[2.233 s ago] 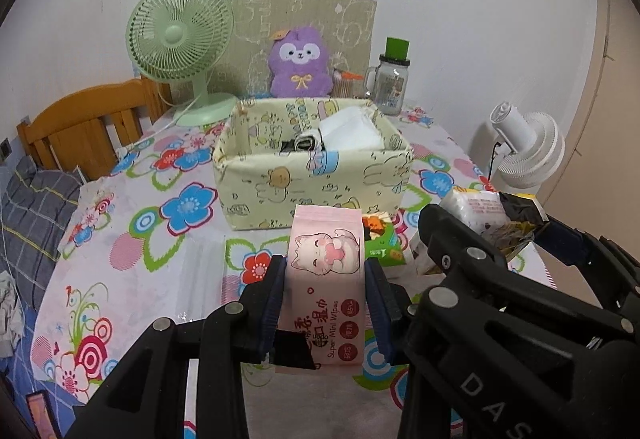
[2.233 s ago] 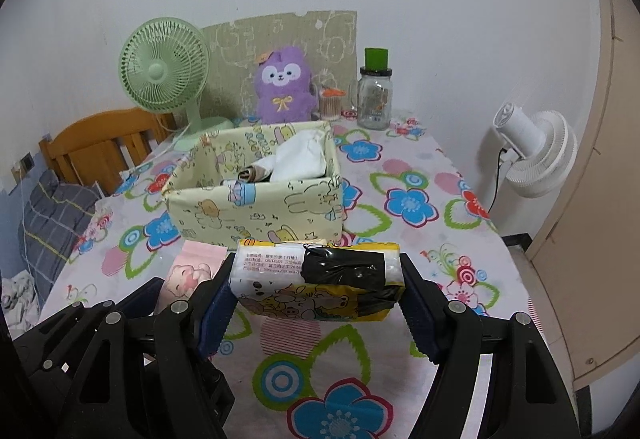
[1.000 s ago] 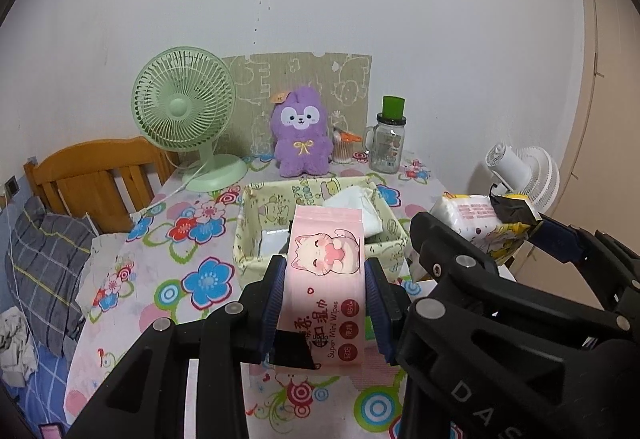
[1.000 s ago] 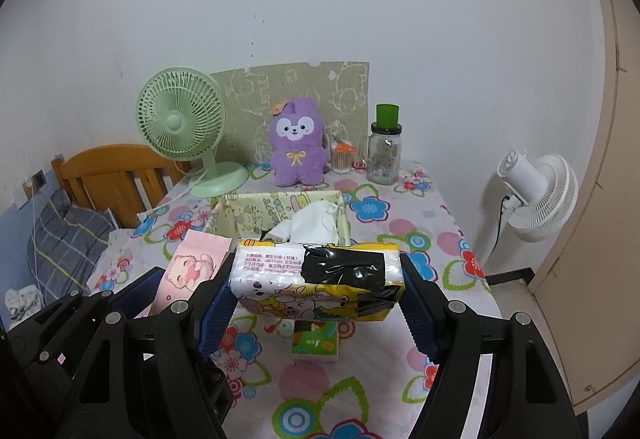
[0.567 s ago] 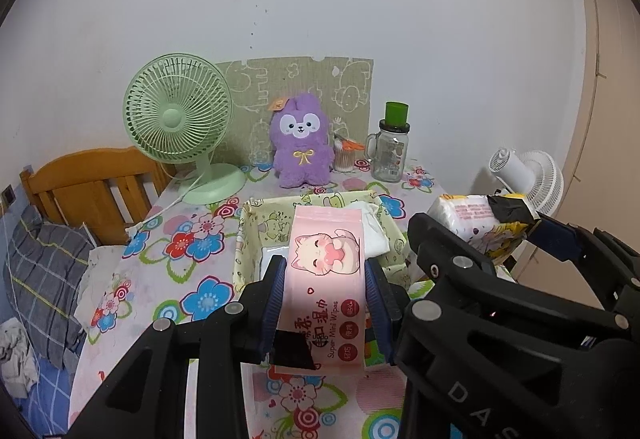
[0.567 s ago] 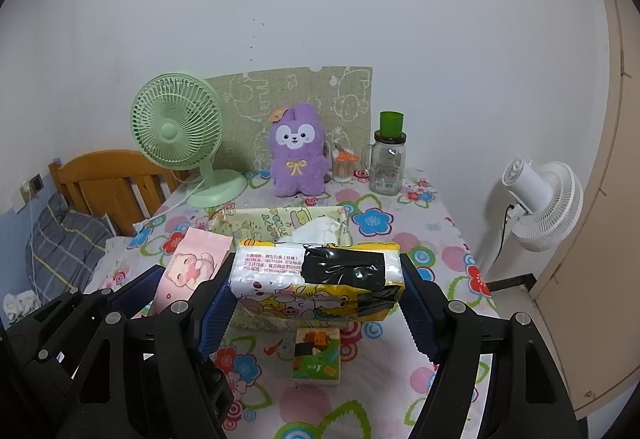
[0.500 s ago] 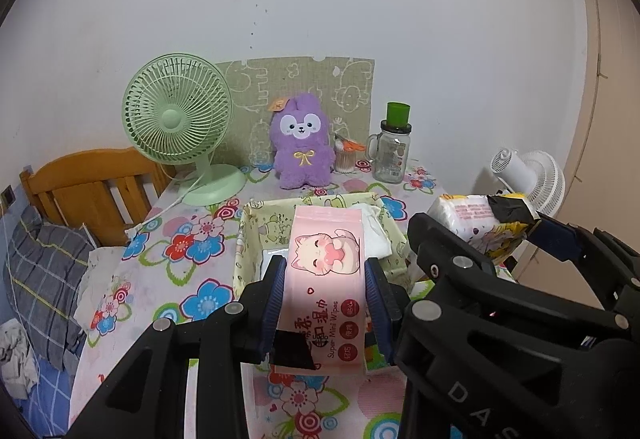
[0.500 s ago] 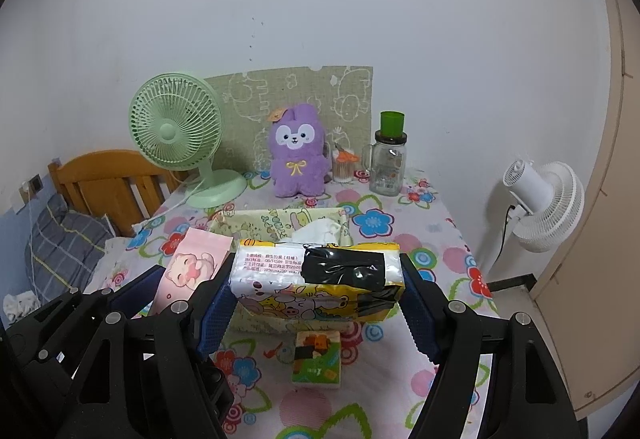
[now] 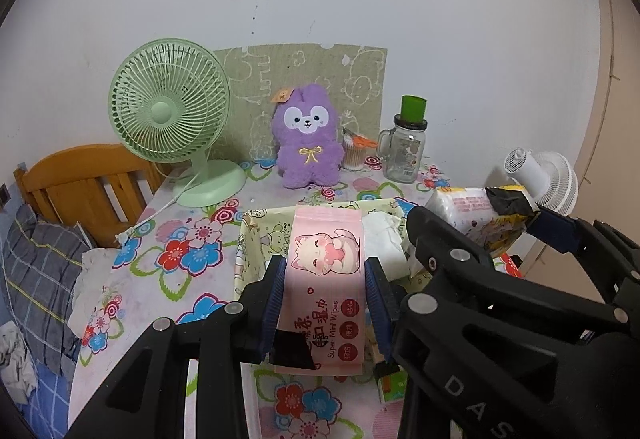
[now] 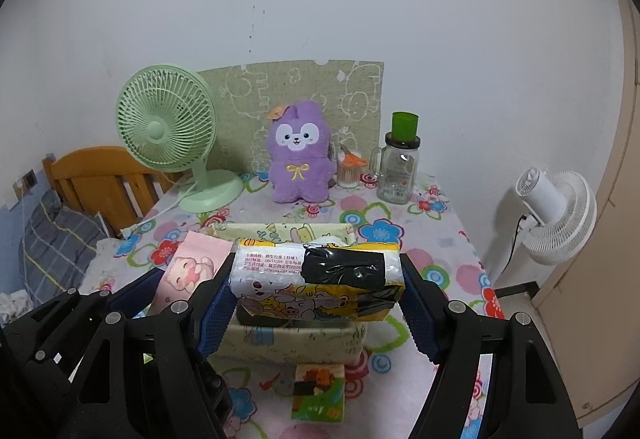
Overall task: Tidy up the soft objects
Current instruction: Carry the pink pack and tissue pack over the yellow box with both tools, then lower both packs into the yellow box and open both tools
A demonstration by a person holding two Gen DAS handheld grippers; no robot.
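Storage box [image 10: 296,343] mid-table, small pack [image 10: 318,393] before it, plush toy [image 10: 299,155] behind, desk fan [image 10: 168,131] left of that

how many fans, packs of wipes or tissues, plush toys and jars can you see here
fans: 2, green desk fan, white fan
packs: 3, pink wipes pack, yellow tissue pack, small green pack
plush toys: 1, purple plush
jars: 1, glass jar
total: 7
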